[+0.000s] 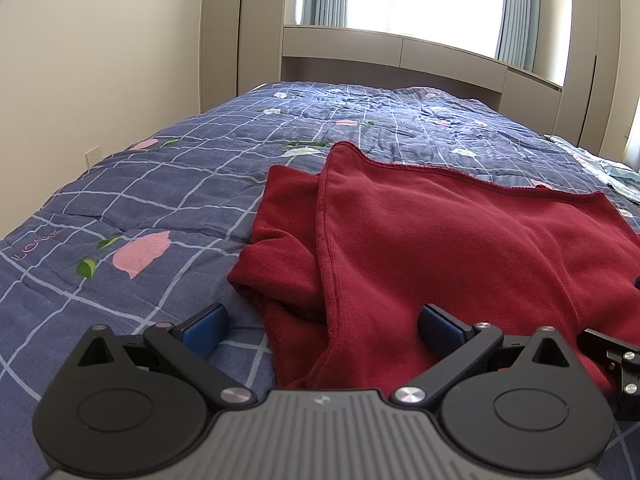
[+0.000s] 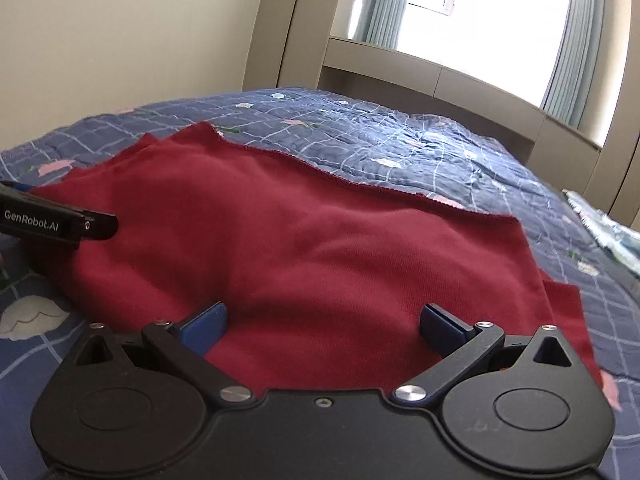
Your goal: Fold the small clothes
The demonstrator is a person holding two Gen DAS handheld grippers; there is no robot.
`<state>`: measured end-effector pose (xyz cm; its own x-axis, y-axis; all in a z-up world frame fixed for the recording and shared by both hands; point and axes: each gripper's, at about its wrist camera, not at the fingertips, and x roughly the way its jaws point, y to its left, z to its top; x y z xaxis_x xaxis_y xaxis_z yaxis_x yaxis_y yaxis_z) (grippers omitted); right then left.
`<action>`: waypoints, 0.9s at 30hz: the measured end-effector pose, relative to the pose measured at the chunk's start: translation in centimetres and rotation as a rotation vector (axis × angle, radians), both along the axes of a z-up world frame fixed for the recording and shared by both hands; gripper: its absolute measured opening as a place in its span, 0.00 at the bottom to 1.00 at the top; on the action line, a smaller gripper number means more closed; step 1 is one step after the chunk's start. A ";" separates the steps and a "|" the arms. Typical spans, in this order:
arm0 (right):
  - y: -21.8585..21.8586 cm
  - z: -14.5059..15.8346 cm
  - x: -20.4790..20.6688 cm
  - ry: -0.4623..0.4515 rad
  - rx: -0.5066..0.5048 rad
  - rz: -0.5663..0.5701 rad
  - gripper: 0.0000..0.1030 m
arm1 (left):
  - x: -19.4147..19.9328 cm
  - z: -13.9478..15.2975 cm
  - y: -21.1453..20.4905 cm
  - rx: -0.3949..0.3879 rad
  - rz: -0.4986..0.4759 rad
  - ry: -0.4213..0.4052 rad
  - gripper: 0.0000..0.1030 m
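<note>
A dark red garment [image 1: 460,240] lies partly folded on the bed, with a folded sleeve part sticking out at its left side [image 1: 280,248]. My left gripper [image 1: 322,330] is open, low over the garment's near left edge; its left finger is over the quilt, its right over the cloth. My right gripper [image 2: 322,330] is open, just above the near edge of the garment [image 2: 320,240]. The left gripper's body [image 2: 60,224] shows at the left edge of the right wrist view, and part of the right gripper [image 1: 616,364] shows in the left wrist view.
The bed has a blue checked quilt [image 1: 160,184] with pink flowers. A light blue cloth [image 2: 612,240] lies at the bed's right edge. Beige cupboards [image 1: 400,52], a window with curtains and a wall stand behind the bed.
</note>
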<state>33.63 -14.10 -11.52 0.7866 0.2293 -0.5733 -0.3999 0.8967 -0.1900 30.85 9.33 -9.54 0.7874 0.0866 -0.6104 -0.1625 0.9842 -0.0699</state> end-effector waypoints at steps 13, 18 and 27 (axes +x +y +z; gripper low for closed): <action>-0.4 -0.2 0.0 -0.010 0.023 0.000 0.99 | -1.1 0.4 1.4 -0.078 0.022 -0.054 1.00; -0.7 -0.2 0.1 -0.007 0.036 0.001 0.99 | -4.5 2.3 1.9 -0.237 0.058 -0.079 1.00; -1.2 -0.1 0.2 0.000 0.064 0.005 0.99 | -5.6 1.2 0.6 -0.442 0.114 -0.081 1.00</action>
<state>33.78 -15.27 -11.58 0.7852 0.2698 -0.5573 -0.4046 0.9049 -0.1321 25.25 9.97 -8.33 0.8345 -0.0791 -0.5452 -0.2449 0.8333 -0.4957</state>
